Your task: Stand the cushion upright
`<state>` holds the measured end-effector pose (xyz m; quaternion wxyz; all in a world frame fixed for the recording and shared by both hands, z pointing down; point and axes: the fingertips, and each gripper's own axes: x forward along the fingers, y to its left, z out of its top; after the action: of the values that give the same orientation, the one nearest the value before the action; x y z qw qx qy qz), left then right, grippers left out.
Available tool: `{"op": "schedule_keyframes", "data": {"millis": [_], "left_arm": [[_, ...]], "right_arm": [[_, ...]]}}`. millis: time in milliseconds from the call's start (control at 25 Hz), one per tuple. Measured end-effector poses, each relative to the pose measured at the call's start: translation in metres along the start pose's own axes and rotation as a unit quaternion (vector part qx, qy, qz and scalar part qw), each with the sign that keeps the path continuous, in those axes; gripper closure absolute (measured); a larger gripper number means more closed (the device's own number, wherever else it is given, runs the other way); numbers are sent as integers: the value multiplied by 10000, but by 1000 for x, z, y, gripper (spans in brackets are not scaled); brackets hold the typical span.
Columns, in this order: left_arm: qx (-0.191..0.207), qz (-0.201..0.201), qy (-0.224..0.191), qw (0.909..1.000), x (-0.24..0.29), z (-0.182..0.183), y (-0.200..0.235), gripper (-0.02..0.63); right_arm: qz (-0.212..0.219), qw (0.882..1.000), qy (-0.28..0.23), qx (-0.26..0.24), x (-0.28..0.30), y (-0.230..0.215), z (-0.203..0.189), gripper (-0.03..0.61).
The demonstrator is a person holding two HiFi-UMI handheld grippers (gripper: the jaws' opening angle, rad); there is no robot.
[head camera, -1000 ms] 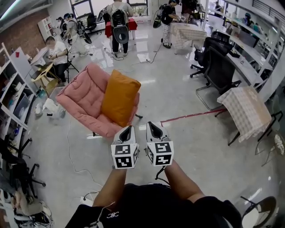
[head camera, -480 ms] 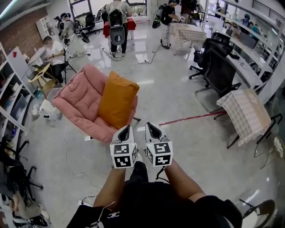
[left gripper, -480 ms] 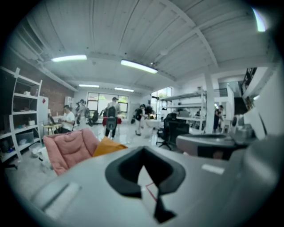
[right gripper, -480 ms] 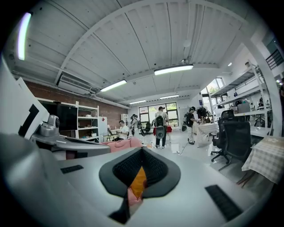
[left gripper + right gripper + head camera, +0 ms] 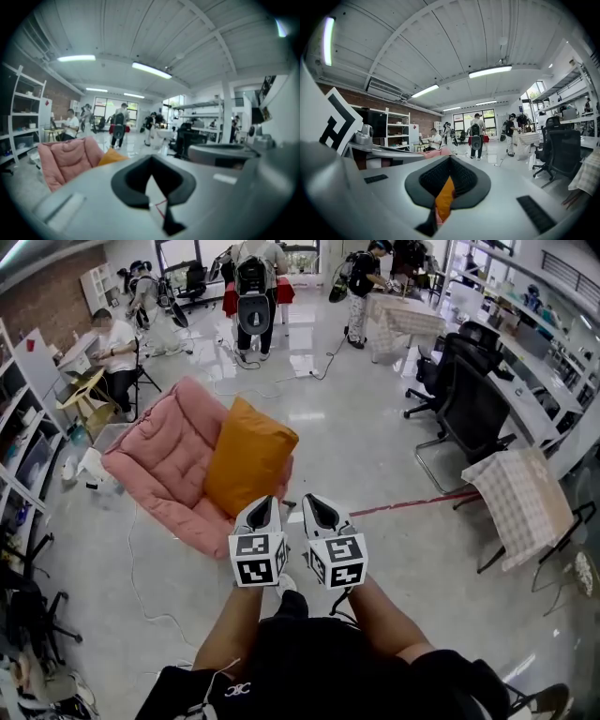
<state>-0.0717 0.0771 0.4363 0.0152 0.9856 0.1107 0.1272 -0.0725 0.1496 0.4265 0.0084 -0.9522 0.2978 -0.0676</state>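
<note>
Cushion [image 5: 248,457], orange: on the pink chair [image 5: 164,460], at the chair's right side in the head view; standing on edge, leaning against the padding, one corner uppermost. Visible also beside the chair in the left gripper view [image 5: 111,156], and as an orange sliver through the jaw slit in the right gripper view [image 5: 445,197].

Left gripper [image 5: 265,503]: held in the air on the near side of the chair, pointing toward it, not touching it. Jaws clenched together to a thin slit, nothing gripped; only floor seen through the slit [image 5: 157,201].

Right gripper [image 5: 309,502]: just beside the left one, farther from the chair, apart from the cushion. Jaws clenched together, nothing gripped [image 5: 443,206].

Red line [image 5: 412,502]: on the floor, running rightward from the chair's near corner.

Office chair [image 5: 473,409], black: well right of the pink chair.

Table [image 5: 520,488] with checked cloth: well right of the pink chair, nearer the camera than the office chair.

Seated person [image 5: 112,343]: beyond the pink chair, to its left.

Person with backpack [image 5: 253,292]: standing well beyond the pink chair.
</note>
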Motion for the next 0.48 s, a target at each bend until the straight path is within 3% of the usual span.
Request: {"op": "schedule_keyframes", "data": {"millis": [480], "left_arm": [[72,-167,4,9998,109,44,41,618]], "right_arm": [[-214,9997,76,26,110,-60,26,581]]}}
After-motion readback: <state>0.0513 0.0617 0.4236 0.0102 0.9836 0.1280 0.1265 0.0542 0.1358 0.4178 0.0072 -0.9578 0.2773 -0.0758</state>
